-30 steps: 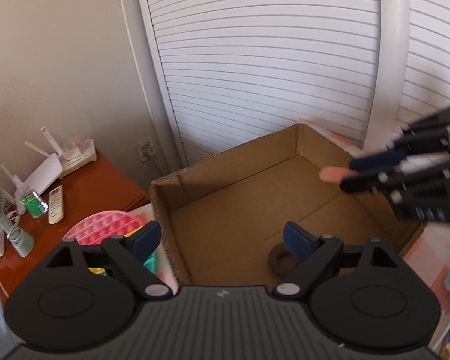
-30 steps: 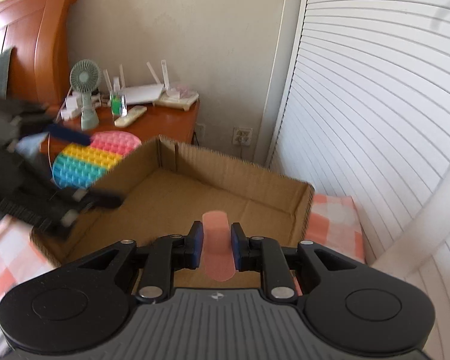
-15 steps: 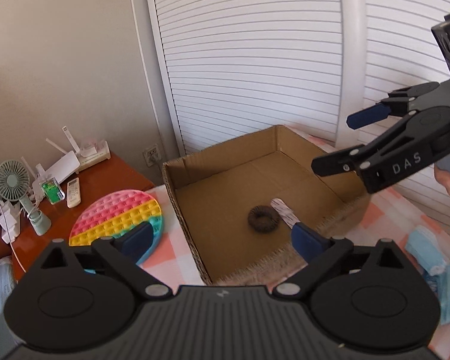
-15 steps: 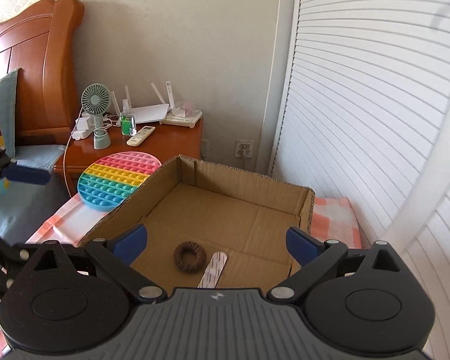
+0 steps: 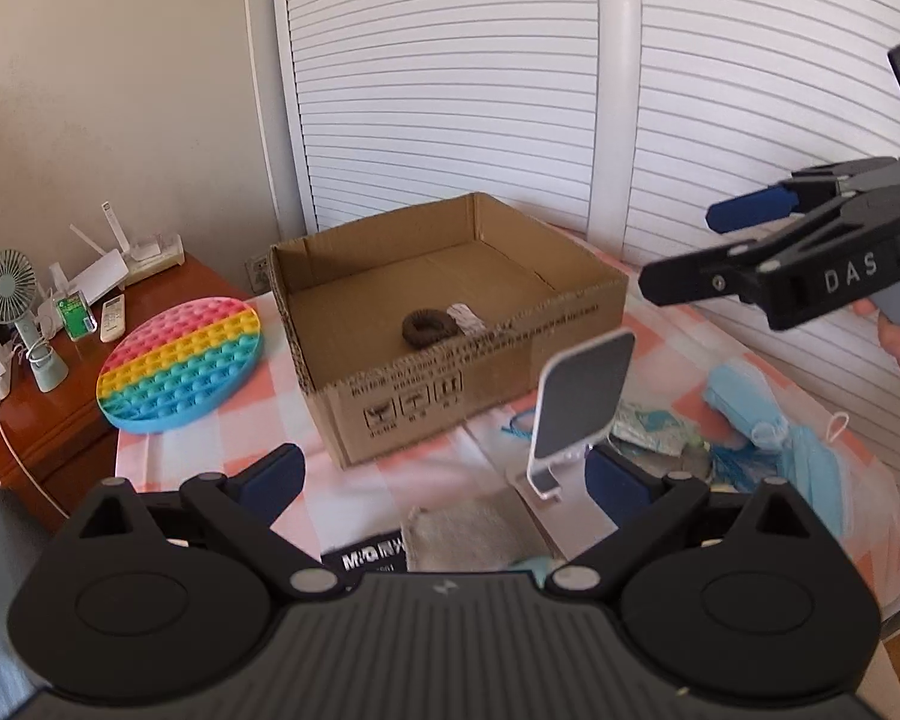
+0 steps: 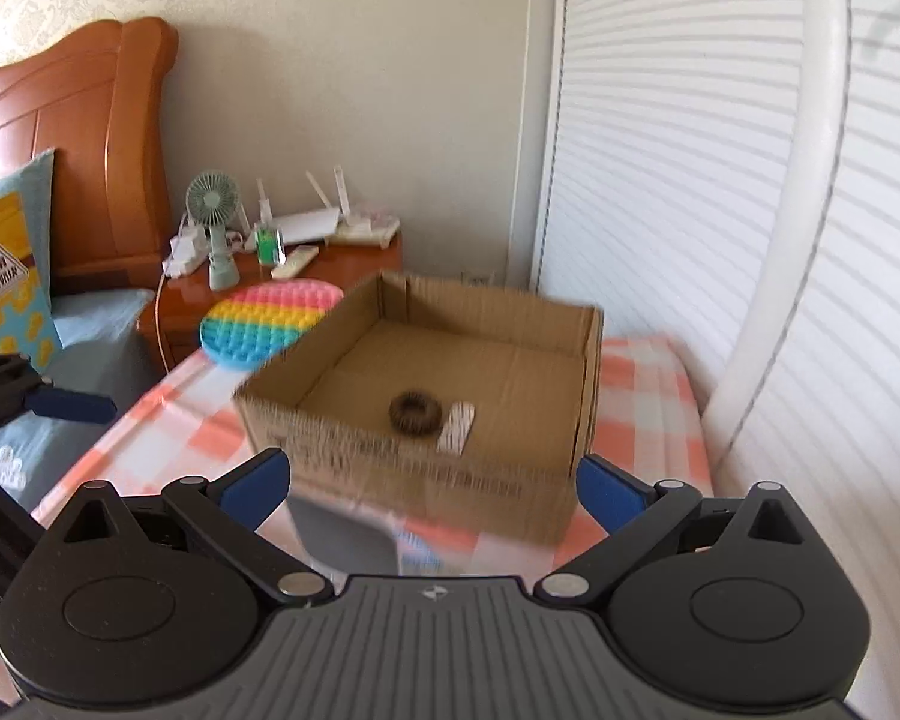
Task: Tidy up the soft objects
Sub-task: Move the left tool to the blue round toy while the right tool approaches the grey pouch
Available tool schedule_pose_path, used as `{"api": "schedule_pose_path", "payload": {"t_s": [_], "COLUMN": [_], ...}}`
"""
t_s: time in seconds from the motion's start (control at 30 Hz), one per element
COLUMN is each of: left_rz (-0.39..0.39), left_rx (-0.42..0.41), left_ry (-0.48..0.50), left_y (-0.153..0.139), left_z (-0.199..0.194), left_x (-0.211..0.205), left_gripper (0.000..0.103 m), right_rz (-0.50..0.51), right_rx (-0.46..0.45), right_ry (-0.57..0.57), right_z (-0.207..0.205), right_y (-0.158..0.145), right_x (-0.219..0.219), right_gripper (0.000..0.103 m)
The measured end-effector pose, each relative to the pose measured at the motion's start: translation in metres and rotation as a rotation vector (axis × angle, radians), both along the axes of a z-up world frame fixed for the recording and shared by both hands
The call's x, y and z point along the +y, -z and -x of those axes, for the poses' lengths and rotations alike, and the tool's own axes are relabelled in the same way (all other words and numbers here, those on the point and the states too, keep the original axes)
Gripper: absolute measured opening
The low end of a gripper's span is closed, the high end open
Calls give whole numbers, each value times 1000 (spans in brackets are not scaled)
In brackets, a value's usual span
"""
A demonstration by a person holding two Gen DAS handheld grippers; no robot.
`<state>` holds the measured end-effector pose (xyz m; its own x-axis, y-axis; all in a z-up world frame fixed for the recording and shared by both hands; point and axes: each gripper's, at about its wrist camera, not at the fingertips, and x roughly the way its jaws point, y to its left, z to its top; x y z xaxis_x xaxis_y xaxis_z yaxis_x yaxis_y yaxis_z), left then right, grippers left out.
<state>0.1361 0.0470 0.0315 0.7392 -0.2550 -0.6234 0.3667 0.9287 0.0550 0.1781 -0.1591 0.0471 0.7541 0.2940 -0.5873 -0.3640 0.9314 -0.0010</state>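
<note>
An open cardboard box (image 5: pixel 450 372) stands on the checked cloth. Inside it lie a brown hair ring (image 5: pixel 429 329) and a pale strip (image 5: pixel 465 318) side by side; the right wrist view shows the ring (image 6: pixel 415 412) and strip (image 6: pixel 457 427) too. My left gripper (image 5: pixel 444 477) is open and empty, in front of the box. My right gripper (image 6: pixel 435 491) is also back from the box (image 6: pixel 426 462), its jaws opening with nothing between them. It shows at the right of the left wrist view (image 5: pixel 690 252). Blue face masks (image 5: pixel 768 432) and a grey cloth (image 5: pixel 468 534) lie close by.
A small tilted stand with a dark panel (image 5: pixel 582 396) sits right of the box front. A round rainbow pop toy (image 5: pixel 180 360) lies left of the box. The wooden nightstand (image 5: pixel 60 420) holds a fan (image 5: pixel 6 294), router and remote. White louvred doors stand behind; a bed (image 6: pixel 90 312) is at left.
My right gripper let go of the pale strip, which now lies in the box by the hair ring. Both grippers pulled back from the box and opened wide.
</note>
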Motion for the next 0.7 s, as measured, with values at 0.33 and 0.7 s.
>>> {"api": "schedule_pose_path", "payload": {"t_s": [0.33, 0.7], "left_rz": [3, -27], "left_rx": [33, 78], "left_ry": [27, 95], "left_y": [27, 49], "left_z": [30, 28], "left_x": [-13, -24], "left_gripper": [100, 100], "right_rz": [12, 54], "right_rx": [71, 121], "right_ry": [76, 73], "right_z": [42, 46], "right_y": [48, 74], "right_x": [6, 13], "right_gripper": [103, 103]}}
